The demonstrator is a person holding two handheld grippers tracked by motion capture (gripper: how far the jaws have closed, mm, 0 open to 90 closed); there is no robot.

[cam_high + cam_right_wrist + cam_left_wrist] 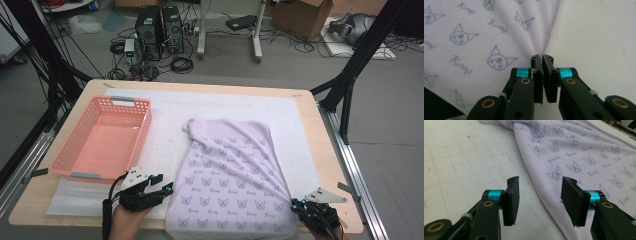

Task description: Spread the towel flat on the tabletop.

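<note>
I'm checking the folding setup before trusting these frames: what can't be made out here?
- Near hem of the cloth: cut off by the bottom edge of the high view.
- Whether the right gripper pinches fabric: its own shut jaws hide the contact in the right gripper view.
- Words printed on the cloth: too small in the high view.
- Basket near wall's inside: hidden by its rim.

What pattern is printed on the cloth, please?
Blue cat faces on pale lilac cloth, best in right gripper view.
</note>
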